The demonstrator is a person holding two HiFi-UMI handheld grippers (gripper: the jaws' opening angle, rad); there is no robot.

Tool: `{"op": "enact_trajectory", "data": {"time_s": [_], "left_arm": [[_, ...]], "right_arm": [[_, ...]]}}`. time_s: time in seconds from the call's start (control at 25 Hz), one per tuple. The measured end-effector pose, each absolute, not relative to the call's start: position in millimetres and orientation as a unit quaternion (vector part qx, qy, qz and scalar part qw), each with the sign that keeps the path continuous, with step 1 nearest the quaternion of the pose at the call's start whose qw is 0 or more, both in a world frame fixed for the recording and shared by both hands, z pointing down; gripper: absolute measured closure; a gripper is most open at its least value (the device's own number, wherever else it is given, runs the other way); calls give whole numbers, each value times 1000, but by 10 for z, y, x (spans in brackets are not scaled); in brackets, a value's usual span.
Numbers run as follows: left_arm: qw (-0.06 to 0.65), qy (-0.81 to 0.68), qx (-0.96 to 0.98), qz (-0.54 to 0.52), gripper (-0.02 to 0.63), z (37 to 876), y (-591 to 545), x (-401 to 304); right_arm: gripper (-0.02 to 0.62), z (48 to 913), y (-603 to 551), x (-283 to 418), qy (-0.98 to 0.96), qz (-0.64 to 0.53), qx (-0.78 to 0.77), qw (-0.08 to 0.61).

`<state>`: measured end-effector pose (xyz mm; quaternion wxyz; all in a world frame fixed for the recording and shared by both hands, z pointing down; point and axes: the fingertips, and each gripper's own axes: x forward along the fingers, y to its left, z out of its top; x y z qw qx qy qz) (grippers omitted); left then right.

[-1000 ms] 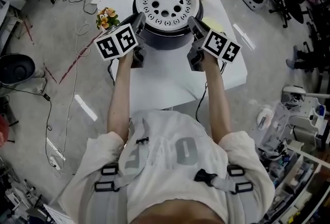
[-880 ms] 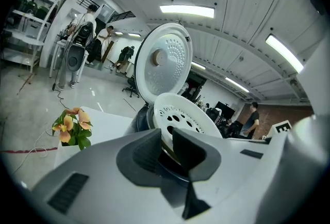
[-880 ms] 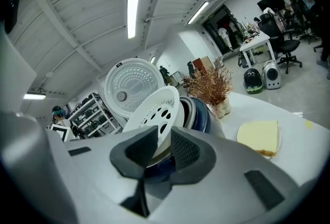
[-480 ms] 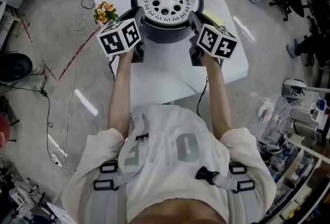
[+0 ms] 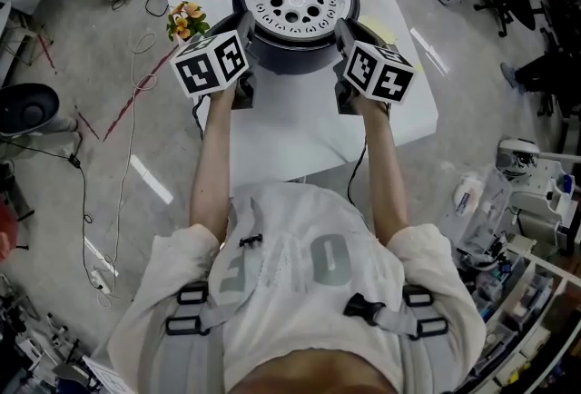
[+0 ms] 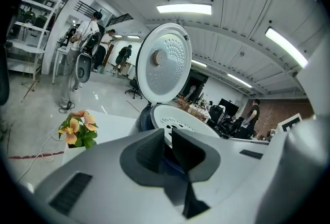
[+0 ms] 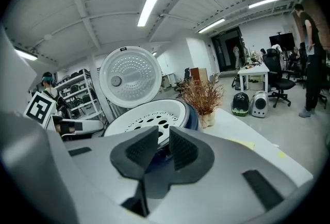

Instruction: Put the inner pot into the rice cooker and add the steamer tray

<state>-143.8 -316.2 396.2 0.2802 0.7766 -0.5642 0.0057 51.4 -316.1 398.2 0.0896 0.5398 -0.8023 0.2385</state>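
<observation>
Lowered since a second ago, the white perforated steamer tray (image 5: 292, 0) now sits inside the rim of the dark round rice cooker (image 5: 295, 58) on the white surface (image 5: 290, 138), just ahead of both sets of fingers. It is held from opposite sides, probably to keep it level while it seats. The left gripper (image 5: 243, 24) has its fingers (image 6: 149, 152) nearly together, seemingly pinching the tray's edge. The right gripper (image 5: 344, 31) has fingers (image 7: 184, 148) that have just been closing onto the opposite edge.
</observation>
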Motion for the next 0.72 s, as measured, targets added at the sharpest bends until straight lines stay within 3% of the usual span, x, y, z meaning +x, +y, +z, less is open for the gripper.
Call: {"op": "enact_trajectory", "data": {"time_s": [0.4,0.72], "left_arm": [[238,-567,788,-18,554,3573,-3252,-1458],[71,-599,797,-22,554,2656,-3009,-1370]], "right_arm": [[511,3606,-3253,524,-810,186,551,73],[489,2844,-3071,526,-827,77,555,39]]}}
